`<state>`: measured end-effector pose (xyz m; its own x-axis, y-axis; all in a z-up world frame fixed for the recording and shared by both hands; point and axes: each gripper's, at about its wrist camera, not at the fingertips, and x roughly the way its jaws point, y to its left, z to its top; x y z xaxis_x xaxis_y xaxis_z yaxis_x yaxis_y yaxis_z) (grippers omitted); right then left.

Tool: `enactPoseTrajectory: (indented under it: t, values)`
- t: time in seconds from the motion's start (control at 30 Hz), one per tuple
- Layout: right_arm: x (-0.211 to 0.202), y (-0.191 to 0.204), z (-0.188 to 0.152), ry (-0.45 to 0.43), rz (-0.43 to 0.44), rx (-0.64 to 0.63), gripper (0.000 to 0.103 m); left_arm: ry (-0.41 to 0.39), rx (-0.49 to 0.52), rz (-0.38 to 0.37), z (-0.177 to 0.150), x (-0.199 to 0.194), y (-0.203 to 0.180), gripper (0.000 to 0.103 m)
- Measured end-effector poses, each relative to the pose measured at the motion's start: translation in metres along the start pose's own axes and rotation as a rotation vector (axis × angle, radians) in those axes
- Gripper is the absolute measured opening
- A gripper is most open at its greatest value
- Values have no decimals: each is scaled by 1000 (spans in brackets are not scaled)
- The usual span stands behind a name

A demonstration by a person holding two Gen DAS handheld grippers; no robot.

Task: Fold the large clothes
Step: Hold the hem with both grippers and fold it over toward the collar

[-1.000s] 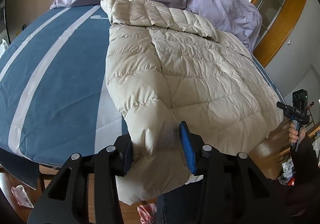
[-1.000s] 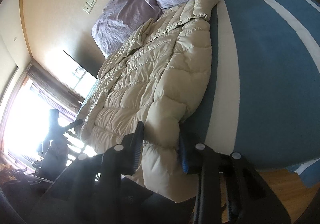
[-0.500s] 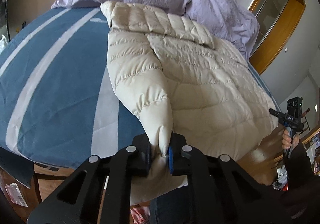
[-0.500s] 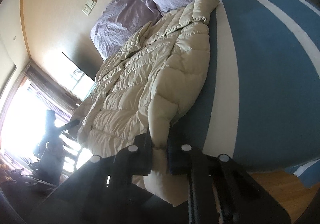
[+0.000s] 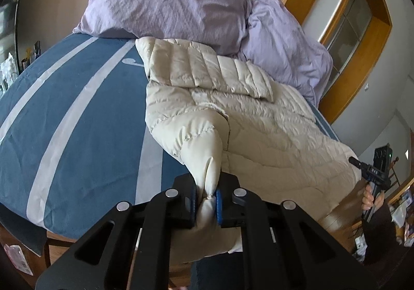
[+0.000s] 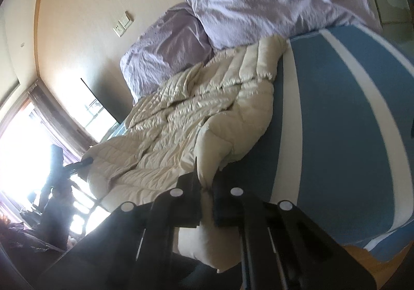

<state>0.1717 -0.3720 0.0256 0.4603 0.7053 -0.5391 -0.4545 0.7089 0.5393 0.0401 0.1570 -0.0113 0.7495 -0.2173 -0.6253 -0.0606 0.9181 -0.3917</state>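
- Left wrist view: nearest us, our left gripper (image 5: 206, 200) pinches a sleeve (image 5: 199, 145) of the cream puffer jacket (image 5: 271, 129) between its blue pads (image 5: 219, 202), the cuff bunched below the jaws.
- Right wrist view: our right gripper (image 6: 206, 196) is likewise pressed onto a sleeve end (image 6: 207, 160) of the jacket (image 6: 181, 119), with the cuff hanging beneath the fingers.
- The jacket lies spread on the blue bedspread (image 5: 77, 114) with pale stripes, toward one side of the bed, its hem at the near edge and its collar (image 5: 201, 67) toward the head.
- The sleeve in the left view is lifted off the bedspread and drawn up over the jacket's body.
- Beyond the collar, two lilac pillows (image 5: 165, 2) lean against the wall.
- At the far right of the left view, a gripper in a hand (image 5: 372, 196) shows beside the bed's edge.
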Motion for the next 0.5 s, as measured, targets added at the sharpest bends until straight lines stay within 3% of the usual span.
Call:
enactPoseTrajectory:
  t: [0.33,0.5]
  values:
    - [7,20,32,-42,-163,-66,7,-50,-47,5,29,-2,-3,9]
    - [14,29,53,-55,-203,-87,7,-76,-75,13,50,-1,-4,9]
